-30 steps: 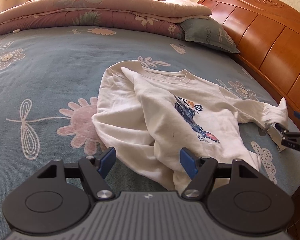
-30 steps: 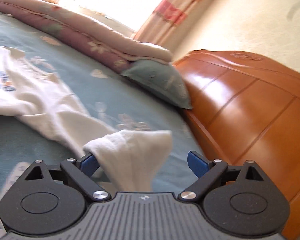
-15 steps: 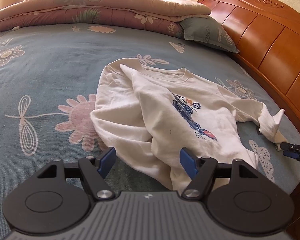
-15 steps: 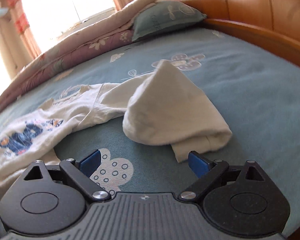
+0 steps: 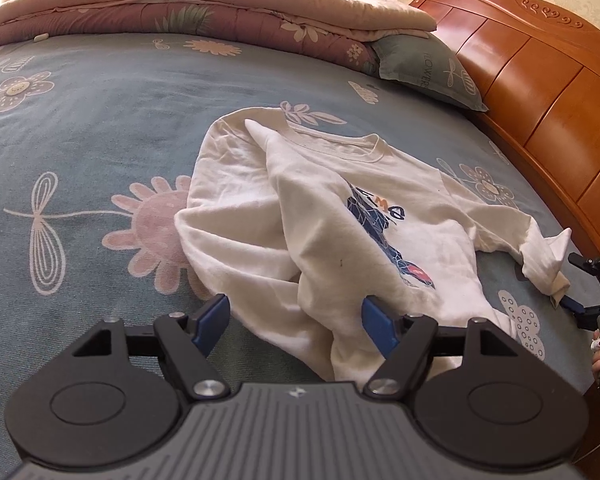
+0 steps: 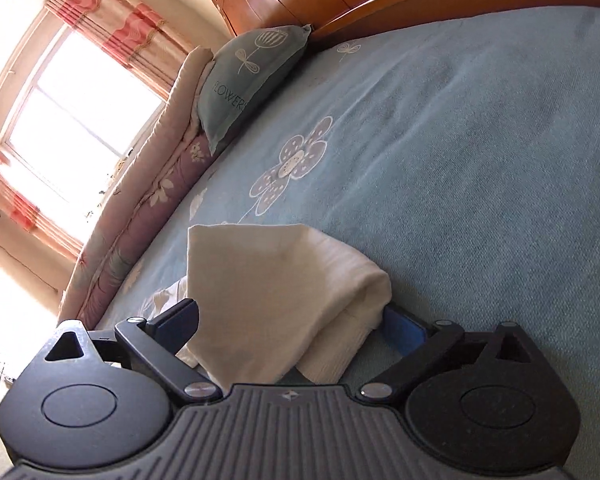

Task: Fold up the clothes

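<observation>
Sweatshirt crumpled on the bed, chest print partly covered by a fold.
Left claw gapes wide, empty, over the hem. Right claw spreads around the cuff, not pinching; its base hides the sleeve's near end.

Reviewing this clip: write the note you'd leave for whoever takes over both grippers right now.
Left gripper: open, hovering over the sweatshirt hem, holding nothing.
Right gripper: open, its fingers either side of the sleeve cuff, not clamped.
The sweatshirt lies print up on the bed, collar toward the quilt.
Done: one sleeve lies folded across the chest.
Left: grip the cuff, fold that outstretched sleeve in, then fold the body.
</observation>
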`<state>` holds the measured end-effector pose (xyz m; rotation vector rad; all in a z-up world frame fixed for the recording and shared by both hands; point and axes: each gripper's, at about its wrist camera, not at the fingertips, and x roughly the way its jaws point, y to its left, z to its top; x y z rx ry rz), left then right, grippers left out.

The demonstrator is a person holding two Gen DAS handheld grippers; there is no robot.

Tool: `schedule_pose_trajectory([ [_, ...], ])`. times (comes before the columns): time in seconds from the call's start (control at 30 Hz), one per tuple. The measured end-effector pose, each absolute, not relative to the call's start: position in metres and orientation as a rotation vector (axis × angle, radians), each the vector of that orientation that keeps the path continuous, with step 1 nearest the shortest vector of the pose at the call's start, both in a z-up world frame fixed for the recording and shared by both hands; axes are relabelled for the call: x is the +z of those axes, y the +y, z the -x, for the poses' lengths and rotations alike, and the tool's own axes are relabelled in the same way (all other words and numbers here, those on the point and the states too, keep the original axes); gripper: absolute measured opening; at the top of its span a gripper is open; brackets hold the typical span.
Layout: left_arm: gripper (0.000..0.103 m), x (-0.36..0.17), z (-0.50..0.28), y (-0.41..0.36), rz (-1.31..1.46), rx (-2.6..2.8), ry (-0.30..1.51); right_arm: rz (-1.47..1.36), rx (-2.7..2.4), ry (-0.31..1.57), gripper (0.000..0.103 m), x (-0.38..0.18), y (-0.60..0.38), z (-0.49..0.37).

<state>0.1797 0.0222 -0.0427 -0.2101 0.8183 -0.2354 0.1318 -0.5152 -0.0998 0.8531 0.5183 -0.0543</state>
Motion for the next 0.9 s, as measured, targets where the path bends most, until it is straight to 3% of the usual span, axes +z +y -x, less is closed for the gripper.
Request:
schedule_pose_trajectory([
  [0.07,0.073,-0.042,-0.179,0.021,0.205,-0.234,0.816,-0.862,-0.087,0.502,0.082,-0.102,-0.523,-0.136],
  [0.13,0.073,-0.042,-0.179,0.022,0.202,-0.232,0.815,-0.879,-0.128,0.498,0.061,-0.108,-0.535,-0.139],
  [0.2,0.073,-0.042,-0.178,0.023,0.201,-0.230,0.816,-0.880,-0.168,0.512,0.024,-0.113,-0.545,-0.142],
  [0.23,0.073,-0.042,-0.178,0.023,0.203,-0.228,0.817,-0.888,-0.174,0.513,0.020,-0.116,-0.548,-0.143],
  [0.7,0.073,-0.036,-0.179,0.021,0.180,-0.222,0.809,-0.591,-0.364,0.395,0.020,-0.041,-0.585,-0.137],
  [0.9,0.073,-0.036,-0.180,0.023,0.176,-0.218,0.810,-0.457,-0.266,0.475,0.049,-0.034,-0.539,-0.139],
])
